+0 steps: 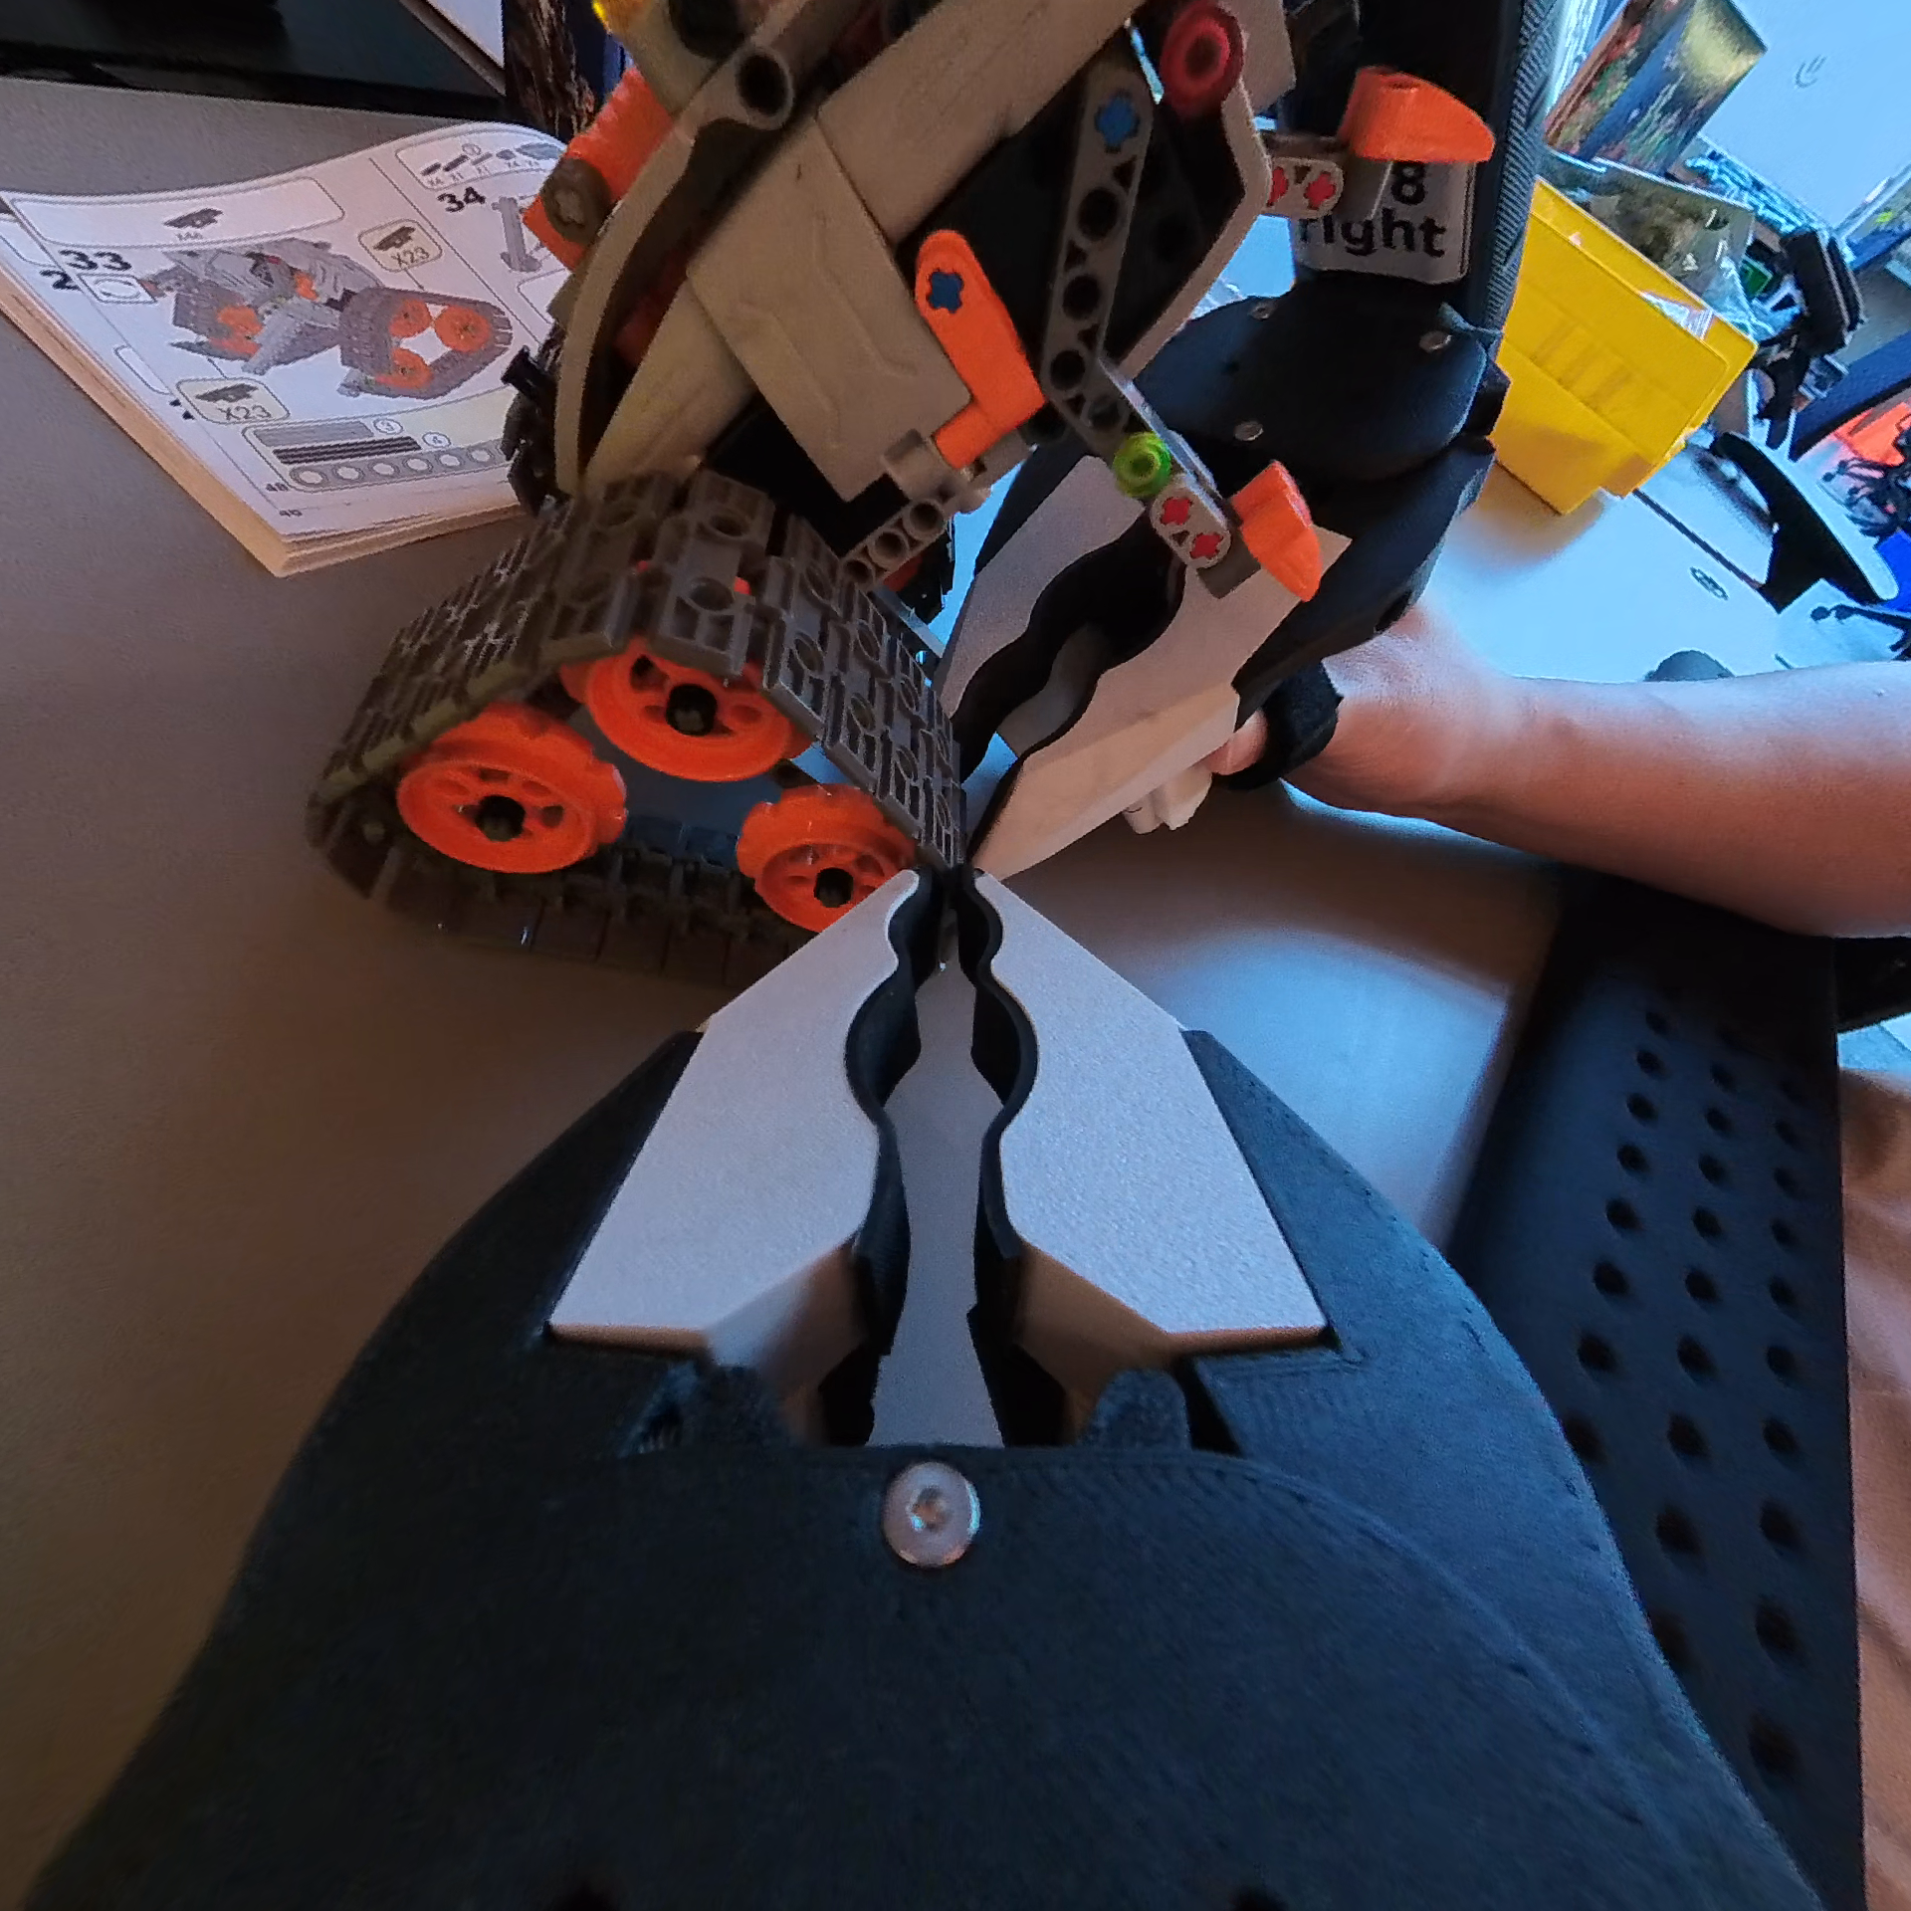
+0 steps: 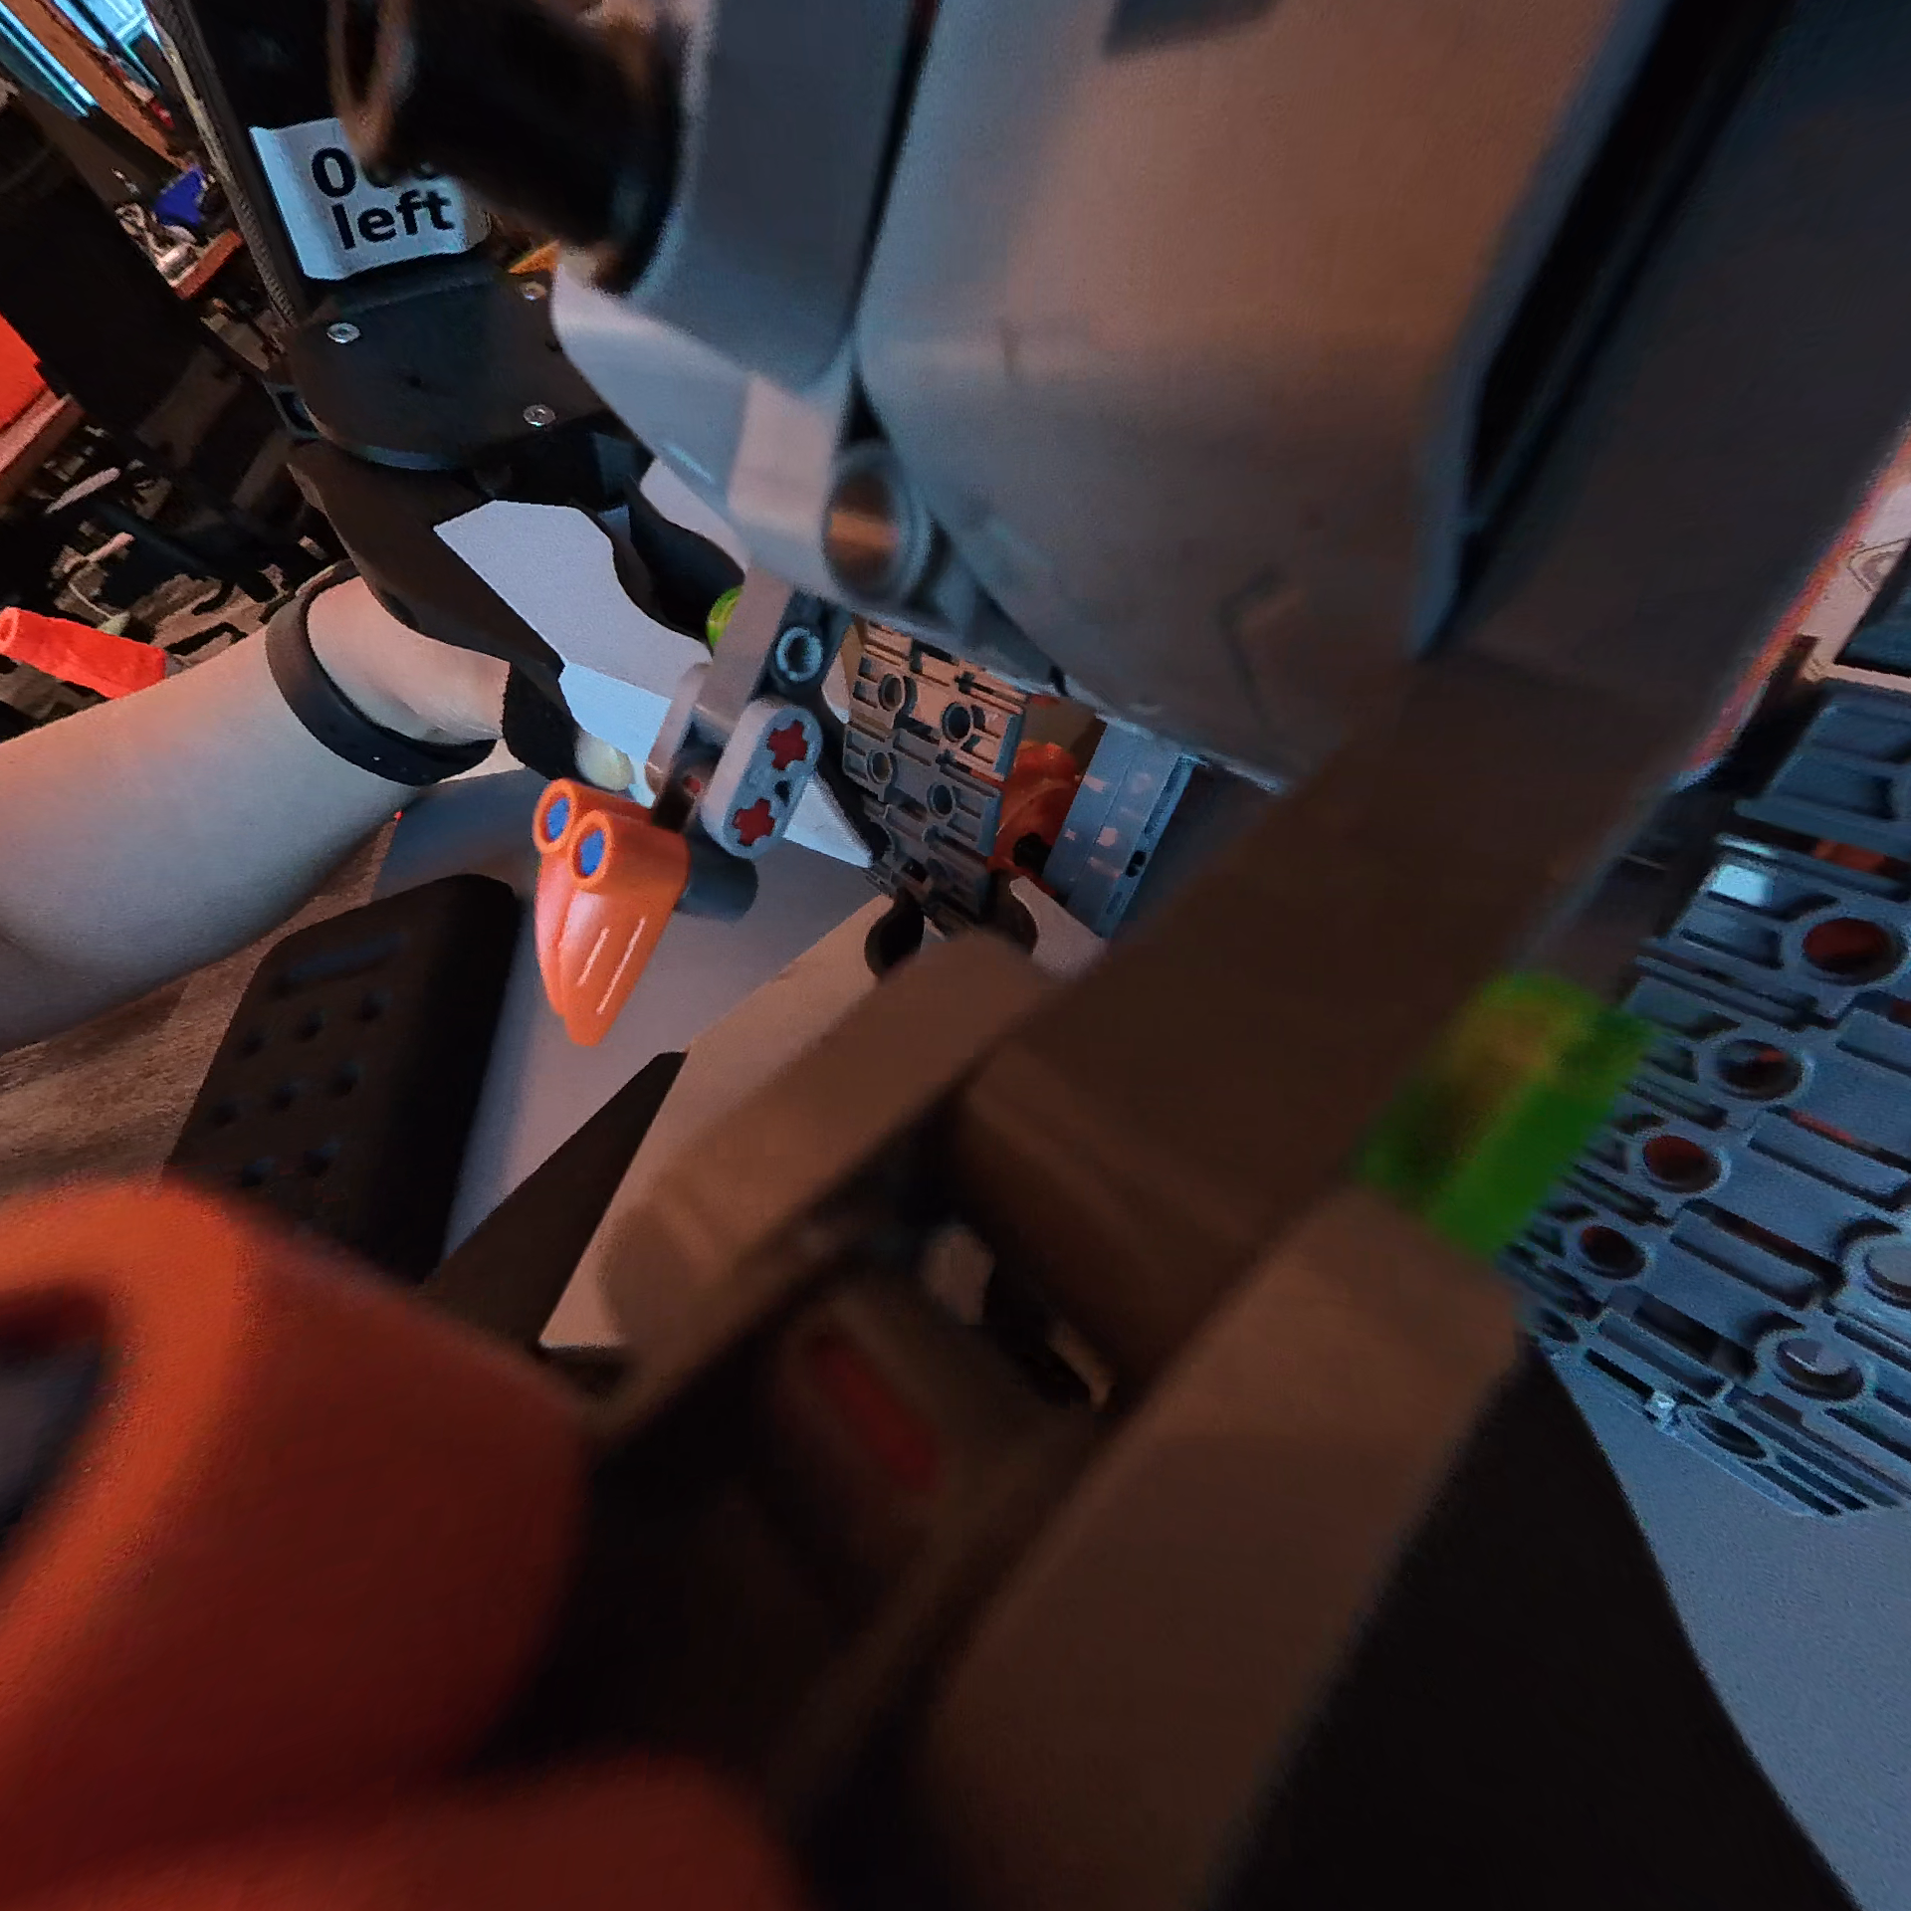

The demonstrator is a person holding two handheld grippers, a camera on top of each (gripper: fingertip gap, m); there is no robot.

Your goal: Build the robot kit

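Observation:
A brick-built tracked vehicle [image 1: 827, 259] with a grey body and orange wheels [image 1: 512, 791] stands tilted on the table. Its dark grey track [image 1: 869, 683] hangs down to a loose end. My left gripper [image 1: 946, 895] is pinched shut on that track end from below. My right gripper [image 1: 972, 853] comes in from the right, its white fingers [image 1: 1106, 724] closed at the same track end. In the right wrist view the blurred model body [image 2: 1189, 362] and an arm beam with a green pin [image 2: 1499, 1127] hide most of my right gripper [image 2: 931, 936]. The track [image 2: 931, 765] and the left gripper [image 2: 579, 589] show beyond.
An open instruction booklet [image 1: 259, 341] lies at the back left on the grey-brown table [image 1: 155, 1034]. A yellow bin [image 1: 1613, 341] stands at the back right. A person's forearm [image 1: 1655, 765] crosses from the right above a black perforated chair part [image 1: 1675, 1293]. The grippers are tip to tip, or close to it.

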